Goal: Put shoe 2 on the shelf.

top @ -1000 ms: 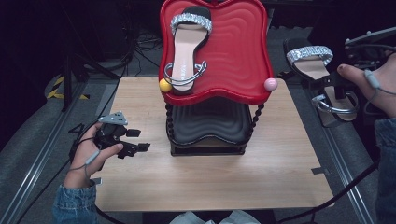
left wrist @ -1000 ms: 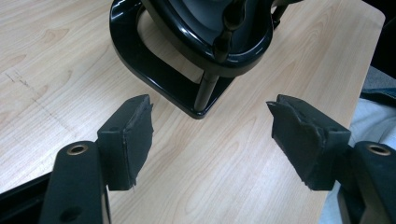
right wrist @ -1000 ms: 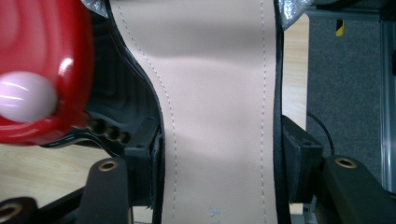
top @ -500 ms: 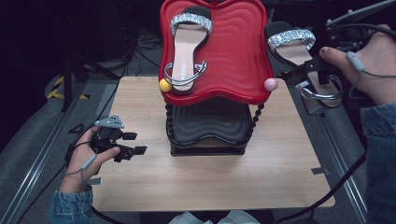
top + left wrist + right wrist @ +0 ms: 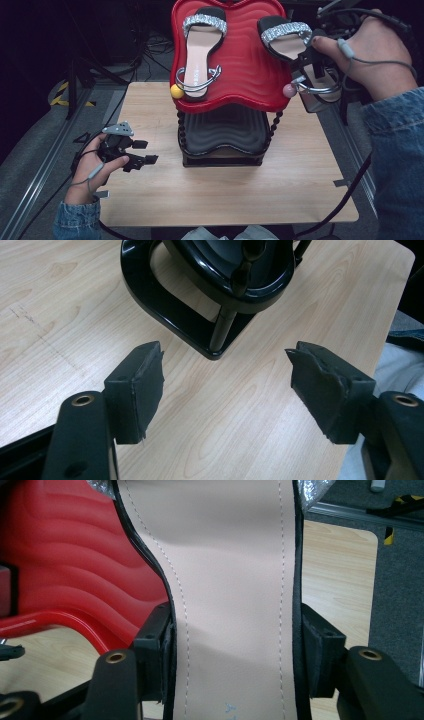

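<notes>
- Right gripper [image 5: 312, 62]: jaws clamped across the sides of the second sandal [image 5: 295, 47], pads on both edges of the insole [image 5: 235, 605].
- Held sandal hangs over the right rim of the red tray [image 5: 240, 65]; toe strap ahead of the jaws is above the tray, heel end behind them is off the edge.
- First sandal [image 5: 200, 50] already lies on the tray, well to the far side of the held one; open red surface between them.
- Left gripper [image 5: 142, 160]: jaws wide, nothing between, low over the table [image 5: 300, 190], black stand base [image 5: 200, 335] just ahead of it.
- Risk: grip is on the narrow edges only, so the sandal could pivot or slip if tilted.
- Risk: release too near the rim, heel overhangs, sandal tips off past the pink ball [image 5: 289, 90].
- Risk: pushing sideways could nudge the tray on its stand.
- Room: free above the tray; tight at the rim below the jaws.
</notes>
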`<state>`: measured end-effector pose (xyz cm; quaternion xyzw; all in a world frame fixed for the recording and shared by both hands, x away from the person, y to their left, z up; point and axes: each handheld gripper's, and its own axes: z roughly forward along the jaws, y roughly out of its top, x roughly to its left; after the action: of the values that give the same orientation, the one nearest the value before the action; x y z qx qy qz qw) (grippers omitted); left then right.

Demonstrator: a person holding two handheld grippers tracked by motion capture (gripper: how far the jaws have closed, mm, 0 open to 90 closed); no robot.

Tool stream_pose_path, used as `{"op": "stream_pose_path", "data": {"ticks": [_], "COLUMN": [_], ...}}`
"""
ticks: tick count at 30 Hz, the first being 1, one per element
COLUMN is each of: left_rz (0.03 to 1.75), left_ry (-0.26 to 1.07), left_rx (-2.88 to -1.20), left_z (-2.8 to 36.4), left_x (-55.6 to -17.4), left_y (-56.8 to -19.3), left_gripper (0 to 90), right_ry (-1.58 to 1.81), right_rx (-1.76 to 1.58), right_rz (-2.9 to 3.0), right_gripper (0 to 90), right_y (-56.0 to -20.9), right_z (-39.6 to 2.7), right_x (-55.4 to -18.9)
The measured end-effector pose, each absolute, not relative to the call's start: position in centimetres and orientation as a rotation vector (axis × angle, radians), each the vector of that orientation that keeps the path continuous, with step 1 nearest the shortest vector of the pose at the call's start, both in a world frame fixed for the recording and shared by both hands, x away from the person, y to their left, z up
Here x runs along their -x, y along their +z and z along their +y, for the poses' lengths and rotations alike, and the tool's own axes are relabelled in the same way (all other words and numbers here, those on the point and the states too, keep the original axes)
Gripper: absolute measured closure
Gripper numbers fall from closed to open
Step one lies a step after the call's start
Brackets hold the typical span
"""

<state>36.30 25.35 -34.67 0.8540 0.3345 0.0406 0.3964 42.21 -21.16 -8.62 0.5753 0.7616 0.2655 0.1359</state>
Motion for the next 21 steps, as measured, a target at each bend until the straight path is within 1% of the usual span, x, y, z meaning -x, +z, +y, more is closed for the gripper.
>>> {"op": "stream_pose_path", "data": {"ticks": [4, 12, 21], "left_rz": [0.843, 0.836, 0.837], "left_ry": [0.101, 0.106, 0.107], "left_rx": [-2.158, -2.153, -2.154], "left_z": [25.4, 25.6, 25.8], "left_x": [-36.4, -36.5, -36.4], "left_y": [-34.7, -34.6, -34.6], "left_gripper": [29.7, 29.8, 29.8], "right_ry": [0.766, 0.771, 0.781], "right_rx": [-1.664, -1.681, -1.720], "right_rz": [2.196, 2.196, 2.185], "right_gripper": [43.2, 43.2, 43.2], "right_y": [-8.0, -7.8, -8.5], "right_z": [-19.5, -16.9, -15.7], "right_x": [-43.0, -44.4, -46.1]}}
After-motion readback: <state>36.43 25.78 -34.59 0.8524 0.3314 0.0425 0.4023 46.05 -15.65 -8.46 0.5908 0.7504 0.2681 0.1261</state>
